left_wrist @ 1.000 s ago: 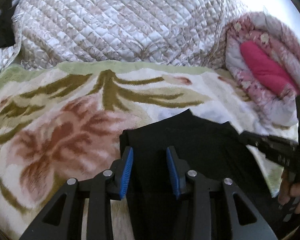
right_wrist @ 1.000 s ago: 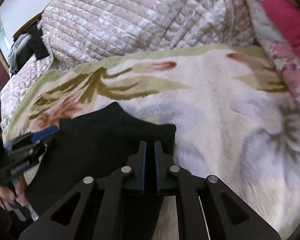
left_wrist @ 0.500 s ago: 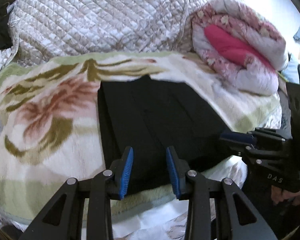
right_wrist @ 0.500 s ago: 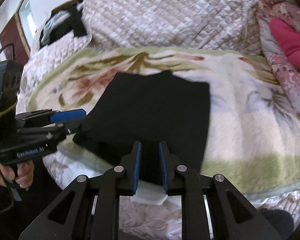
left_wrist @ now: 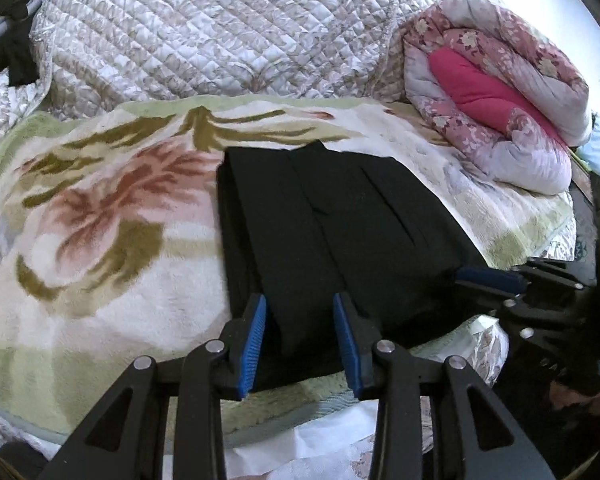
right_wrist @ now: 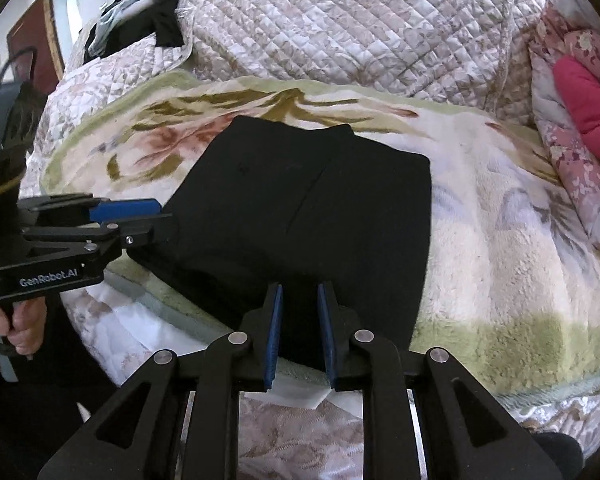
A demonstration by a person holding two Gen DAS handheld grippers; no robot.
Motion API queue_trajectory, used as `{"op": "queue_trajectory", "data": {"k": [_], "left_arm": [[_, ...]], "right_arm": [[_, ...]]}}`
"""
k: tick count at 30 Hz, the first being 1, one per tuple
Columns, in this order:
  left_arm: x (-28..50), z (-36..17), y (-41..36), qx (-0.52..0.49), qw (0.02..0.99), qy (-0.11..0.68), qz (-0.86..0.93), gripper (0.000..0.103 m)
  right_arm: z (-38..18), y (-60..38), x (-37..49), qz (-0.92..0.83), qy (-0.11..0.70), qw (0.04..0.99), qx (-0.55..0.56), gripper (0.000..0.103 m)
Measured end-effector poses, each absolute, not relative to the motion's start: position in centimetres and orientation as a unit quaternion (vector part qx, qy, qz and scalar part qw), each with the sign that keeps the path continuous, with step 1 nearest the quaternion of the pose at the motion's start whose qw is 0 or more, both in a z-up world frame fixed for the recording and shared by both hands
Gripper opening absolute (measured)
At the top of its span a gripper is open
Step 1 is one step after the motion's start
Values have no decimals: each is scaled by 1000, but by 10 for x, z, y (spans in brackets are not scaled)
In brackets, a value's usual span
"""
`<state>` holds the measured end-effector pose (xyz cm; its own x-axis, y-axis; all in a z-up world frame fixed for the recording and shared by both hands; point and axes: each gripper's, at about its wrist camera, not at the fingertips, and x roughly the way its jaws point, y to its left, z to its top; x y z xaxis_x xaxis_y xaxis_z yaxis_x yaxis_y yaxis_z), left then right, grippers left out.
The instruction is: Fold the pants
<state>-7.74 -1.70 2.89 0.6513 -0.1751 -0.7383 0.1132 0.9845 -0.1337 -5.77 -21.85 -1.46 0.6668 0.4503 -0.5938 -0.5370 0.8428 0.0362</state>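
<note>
One pair of black pants point(left_wrist: 332, 232) lies folded flat on one flowery blanket point(left_wrist: 100, 216). Two grippers, left gripper point(left_wrist: 300, 340) and right gripper point(right_wrist: 298, 332), wait at 6 o'clock, both open, holding nothing.

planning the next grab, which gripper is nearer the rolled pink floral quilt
Right. The right gripper sits at the folded black pants' edge nearest the quilt; the left gripper is at the far edge.

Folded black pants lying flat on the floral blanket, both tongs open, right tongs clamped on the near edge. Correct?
Not quite. The right tongs are open and grip nothing, as the right wrist view shows: the black pants lie free on the floral blanket. The left tongs are open too.
</note>
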Motion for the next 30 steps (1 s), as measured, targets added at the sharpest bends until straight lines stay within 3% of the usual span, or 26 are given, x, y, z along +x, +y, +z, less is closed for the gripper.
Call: {"op": "queue_trajectory", "data": {"k": [2,7,30], "left_arm": [[-78,36,-11,-44,909,407,-74,38],[-77,46,11,-79,907,410,-56,38],[-29,25,15,-131,885,441,-76,41]], "right_arm": [[-6,-226,-59,267,300,914,-59,18],[8,-246,-56,260,297,918,-26,40],[-2,-273,11,279,354,889,75,40]]}}
